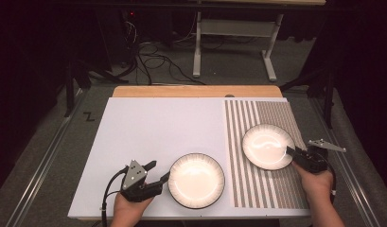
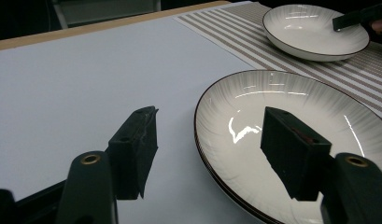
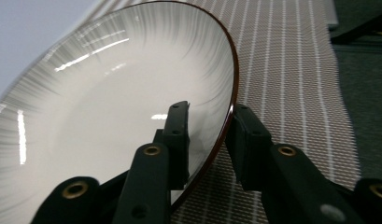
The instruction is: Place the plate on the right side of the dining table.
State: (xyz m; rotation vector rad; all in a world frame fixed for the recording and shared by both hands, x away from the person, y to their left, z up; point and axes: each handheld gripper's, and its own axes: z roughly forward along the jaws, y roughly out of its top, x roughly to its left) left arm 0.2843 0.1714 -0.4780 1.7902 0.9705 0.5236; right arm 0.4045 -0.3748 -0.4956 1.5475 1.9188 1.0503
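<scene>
Two white plates with dark rims are on the table. The near plate (image 1: 197,180) (image 2: 254,98) rests on the white board. My left gripper (image 1: 160,170) (image 2: 209,114) is open across its left rim, one jaw over the board and one over the plate's inside, neither touching it. The far plate (image 1: 267,145) (image 2: 310,28) (image 3: 109,107) sits on the striped mat (image 1: 276,189). My right gripper (image 1: 289,150) (image 3: 210,108) holds that plate's right rim, with one jaw inside the bowl and the other against the outside edge.
The white board (image 1: 158,127) covers the left part of the wooden table (image 1: 196,91). Beyond the table's far edge stand a white table frame (image 1: 197,47) and loose cables (image 1: 153,61) on the floor. Metal rails run along both sides.
</scene>
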